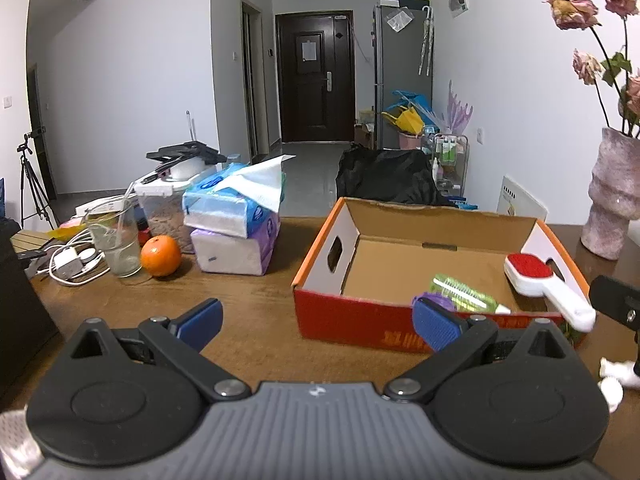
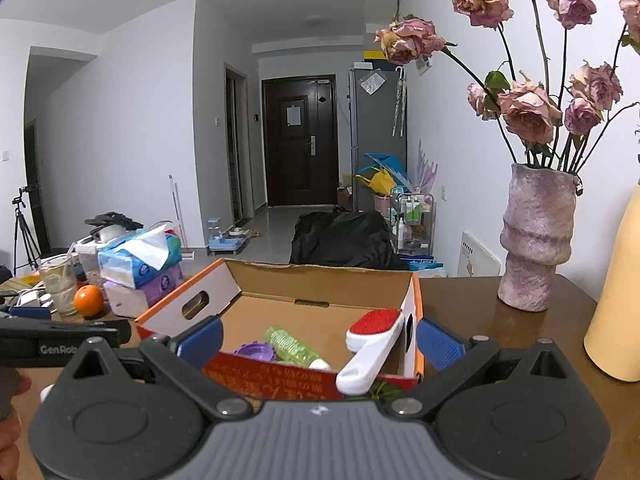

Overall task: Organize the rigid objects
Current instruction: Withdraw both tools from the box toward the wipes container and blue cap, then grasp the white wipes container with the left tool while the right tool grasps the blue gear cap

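- Leaning against the right wall of the cardboard box [image 2: 320,292], the white lint brush [image 2: 372,344] with its red pad sits just ahead of the right gripper [image 2: 320,340], its handle poking out over the box's near rim.
- Beside the brush, to its left inside the box, lie a green ridged bottle [image 2: 290,344] and a purple round piece [image 2: 254,351], both close to the near wall.
- The right gripper's blue fingers [image 2: 202,338] stand wide apart and hold nothing; the box's near wall fills the gap between them.
- The left gripper [image 1: 318,326] is also spread wide with nothing in it, hovering over bare wood of the table [image 1: 248,304]; the box is ahead and to its right.
- Ahead and left of the left gripper are an orange [image 1: 161,256], a glass [image 1: 116,240], stacked tissue packs [image 1: 236,220] and white cables [image 1: 70,264].
- To the right of the right gripper, a pink vase [image 2: 534,240] with dried roses [image 2: 528,112] stands on the table, well apart from the box; a yellow object [image 2: 616,312] stands nearer.
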`<state>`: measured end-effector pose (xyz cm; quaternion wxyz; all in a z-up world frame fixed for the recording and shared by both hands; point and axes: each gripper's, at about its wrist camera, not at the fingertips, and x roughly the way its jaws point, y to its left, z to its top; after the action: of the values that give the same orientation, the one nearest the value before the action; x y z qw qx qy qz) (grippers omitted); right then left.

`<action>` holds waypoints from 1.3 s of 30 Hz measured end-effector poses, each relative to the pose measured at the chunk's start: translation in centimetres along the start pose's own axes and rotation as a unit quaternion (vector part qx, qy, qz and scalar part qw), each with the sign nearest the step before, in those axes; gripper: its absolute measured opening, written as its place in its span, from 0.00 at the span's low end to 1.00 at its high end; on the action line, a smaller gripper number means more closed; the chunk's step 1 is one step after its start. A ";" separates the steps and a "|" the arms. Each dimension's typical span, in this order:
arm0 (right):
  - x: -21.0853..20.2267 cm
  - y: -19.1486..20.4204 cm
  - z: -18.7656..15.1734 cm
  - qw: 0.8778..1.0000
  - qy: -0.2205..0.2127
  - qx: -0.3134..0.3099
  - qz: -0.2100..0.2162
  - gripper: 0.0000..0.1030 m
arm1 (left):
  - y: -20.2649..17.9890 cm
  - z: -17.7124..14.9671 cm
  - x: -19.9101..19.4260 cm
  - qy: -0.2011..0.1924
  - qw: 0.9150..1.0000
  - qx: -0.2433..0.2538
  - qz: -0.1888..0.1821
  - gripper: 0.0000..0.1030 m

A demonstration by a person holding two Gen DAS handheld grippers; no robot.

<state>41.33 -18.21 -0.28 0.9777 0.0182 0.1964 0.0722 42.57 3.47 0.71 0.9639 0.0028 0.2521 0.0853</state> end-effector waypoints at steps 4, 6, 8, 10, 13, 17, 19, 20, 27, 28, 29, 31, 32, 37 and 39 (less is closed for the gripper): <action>-1.2 0.4 -0.6 1.000 0.003 -0.002 0.002 1.00 | 0.6 -0.9 -1.5 0.002 1.000 0.006 -0.002 1.00; -1.8 0.5 -1.1 1.000 0.003 -0.002 0.002 1.00 | 0.9 -1.3 -2.1 0.006 1.000 0.010 -0.007 1.00; -2.3 0.6 -1.5 1.000 0.005 -0.001 0.004 1.00 | 1.3 -1.8 -2.6 0.008 1.000 0.015 -0.010 1.00; -2.7 0.7 -2.0 1.000 0.008 -0.002 0.004 1.00 | 1.6 -2.4 -3.1 0.010 1.000 0.019 -0.010 1.00; -3.3 1.0 -2.9 1.000 0.013 -0.003 0.002 1.00 | 2.2 -3.2 -3.7 0.015 1.000 0.021 -0.012 1.00; -3.7 1.3 -4.0 1.000 0.021 -0.002 0.000 1.00 | 3.1 -4.1 -4.3 0.020 0.999 0.023 -0.017 1.00; -3.9 1.5 -4.6 1.000 0.025 -0.004 -0.004 1.00 | 3.4 -4.4 -4.6 0.020 0.999 0.024 -0.019 1.00; -4.0 1.5 -4.9 1.000 0.027 -0.005 -0.005 1.00 | 3.6 -4.6 -4.7 0.020 0.999 0.025 -0.020 1.00; -3.7 2.1 -7.2 0.998 0.060 -0.016 -0.018 1.00 | 4.7 -5.9 -4.8 0.025 0.999 0.031 -0.030 1.00; -3.5 2.2 -7.5 0.997 0.066 -0.017 -0.020 1.00 | 4.9 -6.0 -4.8 0.026 0.999 0.031 -0.032 1.00; -3.4 2.3 -7.9 0.997 0.072 -0.019 -0.023 1.00 | 5.0 -6.2 -4.8 0.027 0.999 0.032 -0.032 1.00; -3.0 2.4 -8.7 0.996 0.084 -0.020 -0.026 1.00 | 5.4 -6.6 -4.7 0.028 0.998 0.034 -0.034 1.00; -2.7 2.4 -9.0 0.995 0.090 -0.021 -0.027 1.00 | 5.6 -6.7 -4.6 0.029 0.998 0.035 -0.035 1.00; -1.3 2.8 -10.6 0.993 0.115 -0.025 -0.031 1.00 | 6.6 -7.4 -4.2 0.031 0.998 0.039 -0.042 1.00; -0.6 3.0 -11.1 0.992 0.120 -0.028 -0.032 0.98 | 6.9 -7.6 -3.9 0.032 0.998 0.041 -0.046 1.00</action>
<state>36.07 -15.26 -10.14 0.9492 -0.0246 0.3102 0.0479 34.38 9.35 -3.64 0.9573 0.0283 0.2860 0.0302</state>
